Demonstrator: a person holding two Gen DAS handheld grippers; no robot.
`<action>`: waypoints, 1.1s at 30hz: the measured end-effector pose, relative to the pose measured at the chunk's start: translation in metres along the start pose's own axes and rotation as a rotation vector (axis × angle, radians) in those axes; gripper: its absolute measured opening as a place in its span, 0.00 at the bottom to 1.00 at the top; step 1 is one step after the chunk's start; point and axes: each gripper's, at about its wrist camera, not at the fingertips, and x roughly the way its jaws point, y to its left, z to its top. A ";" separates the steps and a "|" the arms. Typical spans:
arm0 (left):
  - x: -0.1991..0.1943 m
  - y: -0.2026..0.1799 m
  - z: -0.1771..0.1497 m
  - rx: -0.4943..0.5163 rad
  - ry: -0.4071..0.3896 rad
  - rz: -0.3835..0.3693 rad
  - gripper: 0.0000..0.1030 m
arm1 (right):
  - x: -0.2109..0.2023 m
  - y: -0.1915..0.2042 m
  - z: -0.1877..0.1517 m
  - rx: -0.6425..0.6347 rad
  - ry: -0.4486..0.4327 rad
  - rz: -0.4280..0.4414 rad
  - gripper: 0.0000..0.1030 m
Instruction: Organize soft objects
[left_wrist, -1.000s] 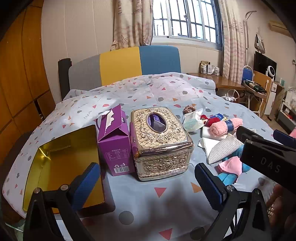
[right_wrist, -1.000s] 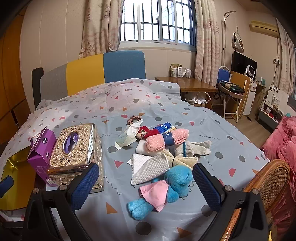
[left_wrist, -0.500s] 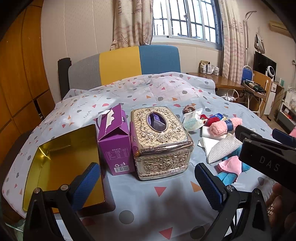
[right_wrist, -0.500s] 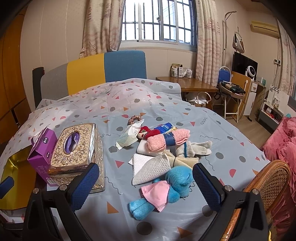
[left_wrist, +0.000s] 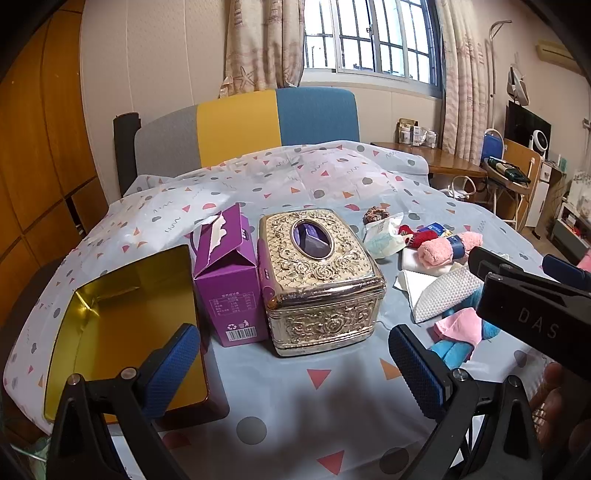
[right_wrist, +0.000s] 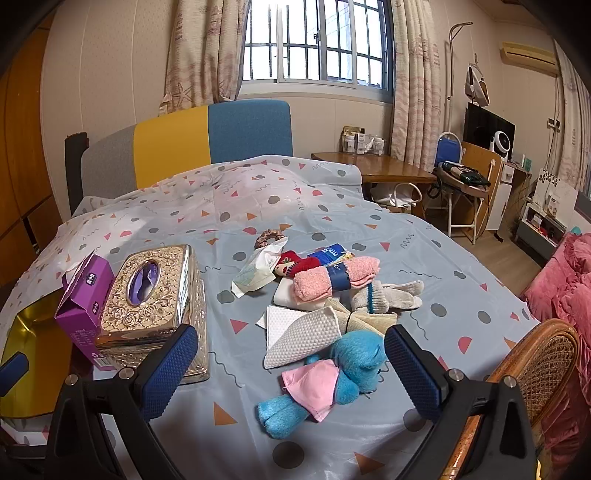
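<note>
Hovering both claws above the near edge of the desk, I have nothing in hand yet: the left claw (left_wrist: 293, 360) stands with its blue pads spread wide and empty, and the right claw (right_wrist: 291, 356) is likewise spread wide and empty. I judge this to be the very start of sorting, the pick not yet begun.

The soft things lie in a loose heap right of the desk's middle. Nearest my right claw is the blue plush toy (right_wrist: 347, 373) in its pink dress, lying on its side. Just behind it sits a white waffle cloth (right_wrist: 303, 338), then a rolled pink towel (right_wrist: 334, 278) with a blue band, a grey sock (right_wrist: 388, 295), a red knitted piece (right_wrist: 301, 264) and a scrunchie (right_wrist: 267, 236) toward the far side.

On the left side of the desk stand an ornate gold tissue box (left_wrist: 317, 273) and, touching it, a purple carton (left_wrist: 227, 280). At the near left corner an open gold tin (left_wrist: 122, 325) lies empty, and I take it as the likely place for the soft things, though nothing confirms that.

Next I would lower the right claw over the plush toy, straddle its body and close gently; it should squash and may sag.
</note>
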 end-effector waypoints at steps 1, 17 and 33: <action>0.000 0.000 0.001 0.000 0.001 -0.001 1.00 | 0.000 0.000 0.000 0.000 -0.001 -0.001 1.00; 0.002 -0.003 -0.001 0.009 0.008 -0.009 1.00 | 0.000 -0.006 0.001 0.009 -0.004 -0.012 1.00; 0.007 -0.010 -0.003 0.030 0.036 -0.107 1.00 | -0.003 -0.029 0.009 0.044 -0.023 -0.033 1.00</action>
